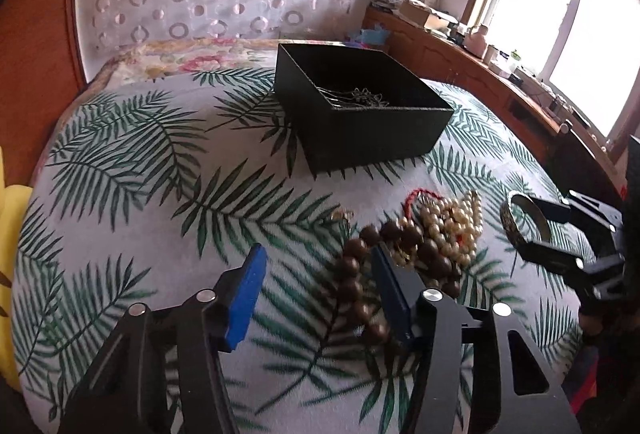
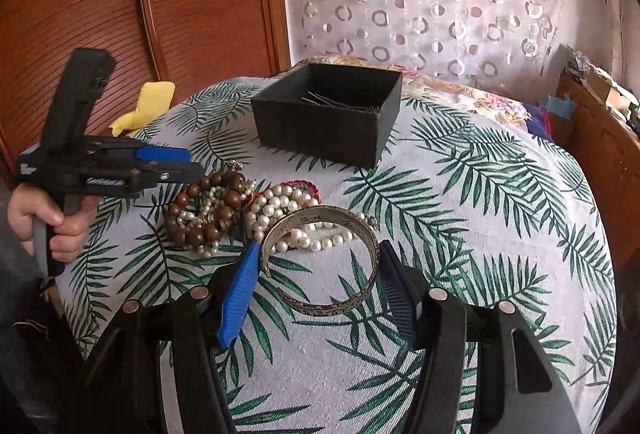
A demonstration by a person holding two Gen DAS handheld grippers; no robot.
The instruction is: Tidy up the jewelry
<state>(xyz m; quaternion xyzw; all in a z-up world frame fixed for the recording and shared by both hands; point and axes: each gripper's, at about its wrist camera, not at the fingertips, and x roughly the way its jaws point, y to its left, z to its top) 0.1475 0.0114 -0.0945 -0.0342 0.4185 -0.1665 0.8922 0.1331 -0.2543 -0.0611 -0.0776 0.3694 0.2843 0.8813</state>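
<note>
A silver cuff bangle [image 2: 336,306] sits between the pads of my right gripper [image 2: 320,250], which is shut on it, just above the bedsheet. From the left wrist view, the bangle [image 1: 509,224] and right gripper [image 1: 528,230] are at the far right. My left gripper [image 1: 320,294] stands open over a brown bead bracelet [image 1: 354,270]. The beads lie by its right finger, and the left pad is well apart from them. Pearl strands [image 1: 452,230] and a red cord [image 1: 416,198] are piled beside the beads. A black open box [image 1: 360,138] holding thin chains stands behind.
The bed is covered by a palm-leaf sheet [image 2: 460,214]. A hand [image 2: 52,222] holds the left gripper [image 2: 188,164] at the left. A yellow cloth [image 2: 148,106] lies at the bed's far left edge. A wooden ledge [image 1: 480,46] with clutter runs under the window.
</note>
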